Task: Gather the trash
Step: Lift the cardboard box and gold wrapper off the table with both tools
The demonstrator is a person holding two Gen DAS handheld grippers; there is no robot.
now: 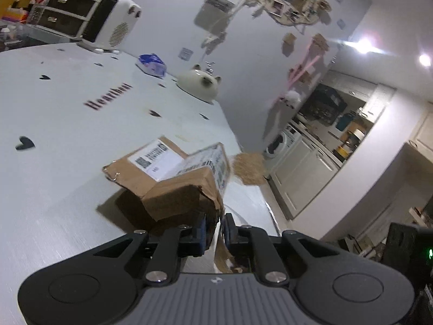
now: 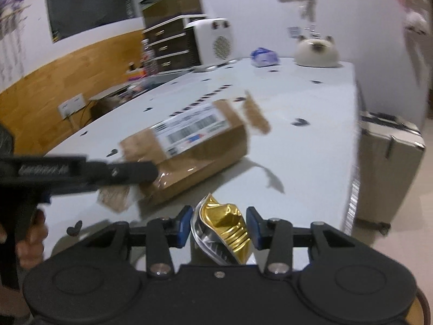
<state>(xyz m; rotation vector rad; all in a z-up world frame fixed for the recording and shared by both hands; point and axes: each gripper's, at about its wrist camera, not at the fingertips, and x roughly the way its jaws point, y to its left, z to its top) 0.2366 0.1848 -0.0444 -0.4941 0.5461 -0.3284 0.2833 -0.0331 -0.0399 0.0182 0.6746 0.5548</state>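
A torn brown cardboard box (image 1: 173, 178) with white labels is pinched by its flap in the tightly closed left gripper (image 1: 215, 230) above the white table (image 1: 67, 140). A crushed gold can (image 2: 224, 230) is seen between the half-open right gripper (image 2: 219, 227) pads; a firm squeeze cannot be told.

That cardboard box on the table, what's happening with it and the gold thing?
A person is clearing trash with two handheld grippers. The left gripper is shut on a flap of the torn cardboard box, which sits tilted on the white table. The crushed gold wrapper sits between the right gripper's pads, which look closed against it.
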